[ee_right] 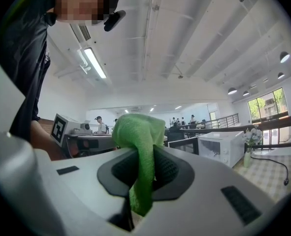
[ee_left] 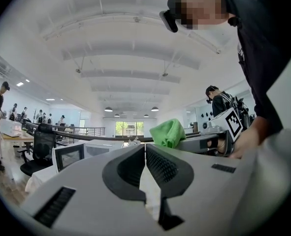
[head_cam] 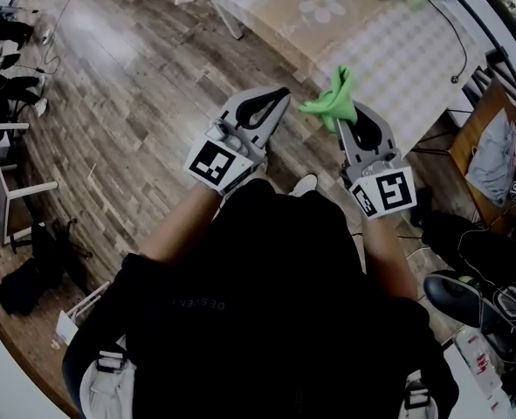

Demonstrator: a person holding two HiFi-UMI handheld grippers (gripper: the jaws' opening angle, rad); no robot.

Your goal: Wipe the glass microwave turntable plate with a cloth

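- Right gripper view is showing the right hand-held gripper (ee_right: 144,156) pinching the green cloth (ee_right: 138,132), soft and light, bunching above the pads.
- Left hand-held gripper (ee_left: 145,151) is pressing its jaws together on nothing.
- No view is showing the glass plate. It is likely heavy, slick and breakable, so steadying it by the rim is looking safest.
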